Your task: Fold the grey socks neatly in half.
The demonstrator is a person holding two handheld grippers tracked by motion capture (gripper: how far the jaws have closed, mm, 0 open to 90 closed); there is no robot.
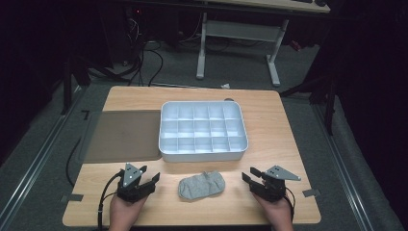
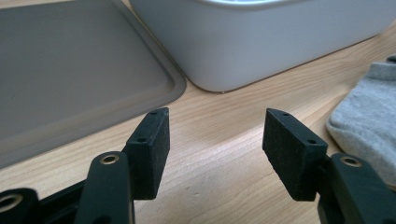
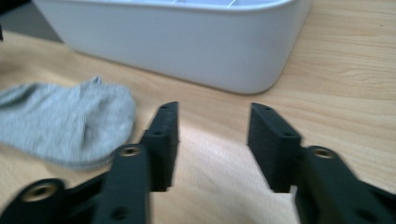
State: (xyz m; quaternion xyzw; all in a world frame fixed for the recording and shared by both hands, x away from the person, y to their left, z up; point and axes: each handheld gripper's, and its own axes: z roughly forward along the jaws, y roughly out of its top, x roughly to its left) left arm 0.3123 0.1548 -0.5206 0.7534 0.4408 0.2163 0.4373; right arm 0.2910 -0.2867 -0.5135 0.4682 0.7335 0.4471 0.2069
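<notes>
1. Nearest to us, the left gripper [image 1: 153, 181] sits at the table's near edge, its jaws apart with only bare wood between them; its own view [image 2: 215, 135] confirms nothing is held or touched.
2. The right gripper [image 1: 246, 176] mirrors it on the other side, jaws also parted and empty, seen again in its own view [image 3: 212, 128].
3. Between the two grippers lies the grey sock [image 1: 202, 186], folded, flat on the wooden table [image 1: 284, 125], clear of both sets of jaws.
4. Just beyond the sock stands the white divided tray [image 1: 203, 156]; we see its compartments empty from the high view.
5. Left of the tray, touching or nearly so, lies a flat grey lid [image 1: 122, 137].
6. The gripper views give only the tray's outer wall [image 2: 280, 42] [image 3: 187, 46], not its inside; the left gripper view adds the lid's rounded corner [image 2: 84, 79] and the sock's edge [image 2: 369, 121].
</notes>
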